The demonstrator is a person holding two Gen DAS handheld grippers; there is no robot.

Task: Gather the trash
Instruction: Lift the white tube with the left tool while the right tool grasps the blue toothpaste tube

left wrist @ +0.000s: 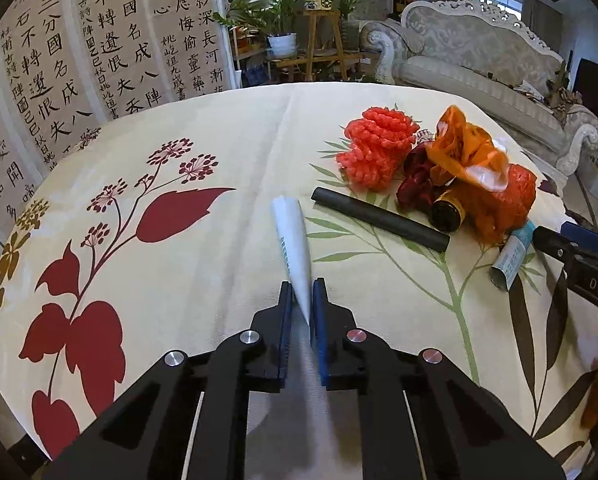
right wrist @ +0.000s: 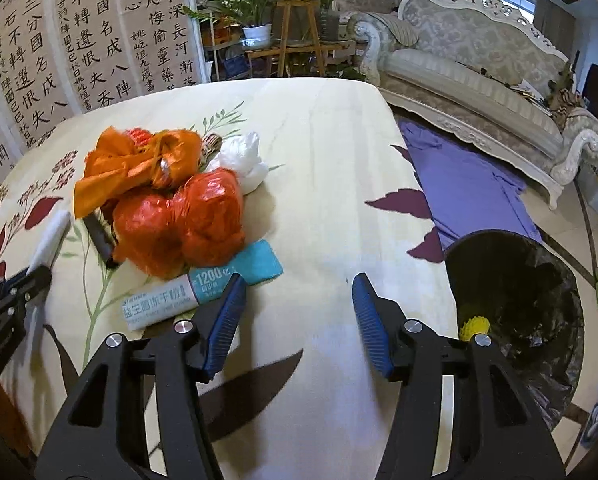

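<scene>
Left tongs (left wrist: 303, 292) grip one white tube (left wrist: 295, 236); right tongs (right wrist: 299, 312) gape.

The packet (right wrist: 171, 300) on the table says "1200" in big numbers and "益生菌冻干粉", I think, along its side, the black gripper arm (left wrist: 595, 284) shows the letters "DAS", and the wall screens (left wrist: 71, 64) have big Chinese writing like "三分國名成八陣".

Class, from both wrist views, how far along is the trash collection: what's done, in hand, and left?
Done: a yellow item lies in the bin. In hand: the left gripper pinches a white paper cone; the right gripper is open and empty. Left: the orange bags, black tube and powder packet remain on the table.
</scene>
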